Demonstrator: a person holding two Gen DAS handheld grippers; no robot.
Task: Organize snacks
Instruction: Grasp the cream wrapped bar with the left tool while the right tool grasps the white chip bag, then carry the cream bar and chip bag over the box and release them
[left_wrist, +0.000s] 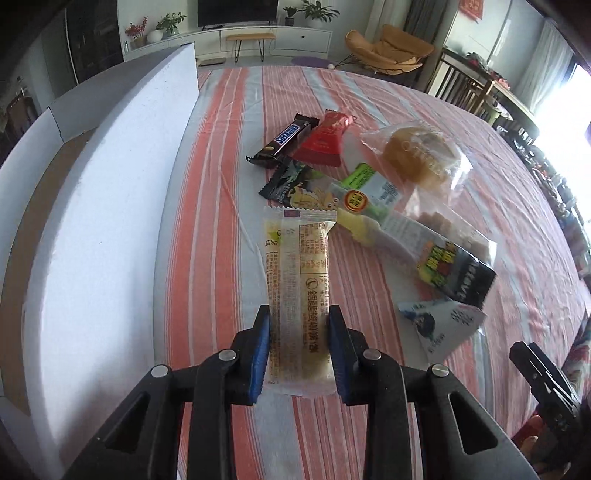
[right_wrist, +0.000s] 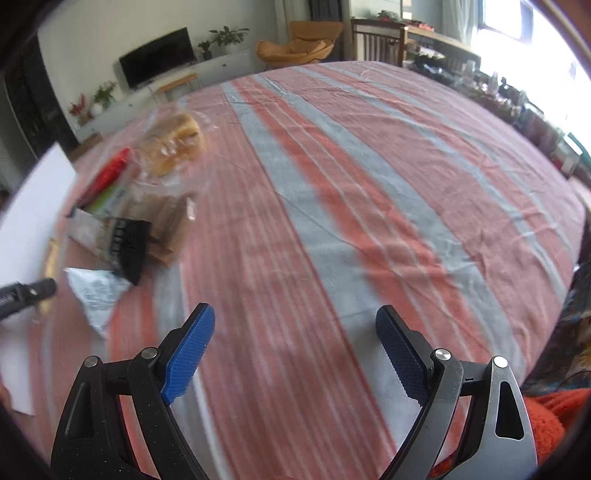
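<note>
In the left wrist view my left gripper (left_wrist: 299, 325) is shut on the near end of a long yellowish snack pack (left_wrist: 295, 273) with printed text, its blue pads pressing both sides. Beyond it lies a pile of snacks: a Snickers bar (left_wrist: 284, 139), a red wrapper (left_wrist: 325, 140), a bagged bun (left_wrist: 417, 155), a dark cartoon pack (left_wrist: 295, 182), a green-and-black pack (left_wrist: 424, 247) and a white triangular pack (left_wrist: 443, 325). In the right wrist view my right gripper (right_wrist: 295, 321) stands open over bare striped cloth, with the blurred snack pile (right_wrist: 140, 206) to its left.
A white cardboard box (left_wrist: 110, 206) with a brown floor stands along the left of the table. The striped red and grey tablecloth (right_wrist: 351, 184) covers the table. The right gripper's black body (left_wrist: 546, 387) shows at the lower right of the left wrist view. Chairs and a TV cabinet stand beyond the table.
</note>
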